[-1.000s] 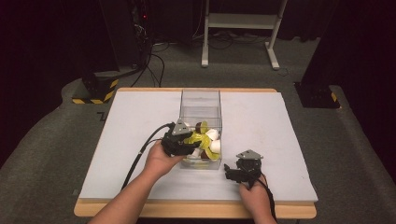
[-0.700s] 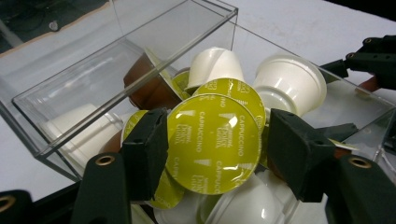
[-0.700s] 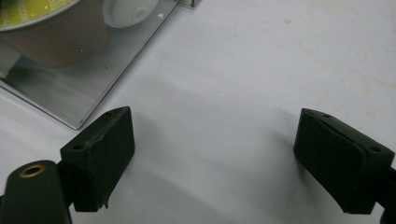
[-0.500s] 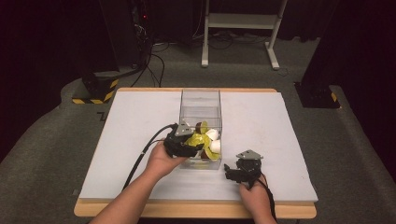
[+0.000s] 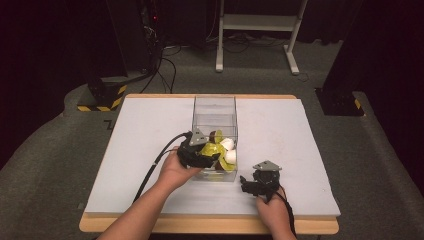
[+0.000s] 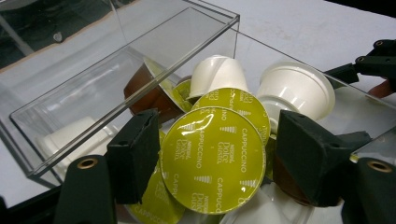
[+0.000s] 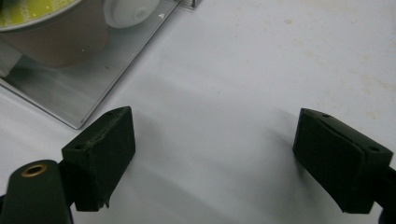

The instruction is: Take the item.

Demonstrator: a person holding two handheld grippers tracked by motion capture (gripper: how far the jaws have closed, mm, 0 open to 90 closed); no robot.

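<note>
The clear box (image 5: 215, 107) walls and the crowded capsules (image 6: 212, 158) hem the left tongs (image 6: 212, 161). Around the right tongs (image 7: 215, 158) the counter (image 5: 300, 135) lies open.

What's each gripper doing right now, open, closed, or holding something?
Left gripper: open, jaws either side of a green-lidded capsule in the clear box, not clamped.
Right gripper: open, holding nothing, over the white table.

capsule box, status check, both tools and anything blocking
Left tool open around a green-lidded capsule, inside the clear box. Right tool open, idle on the table. Nothing blocking.
</note>
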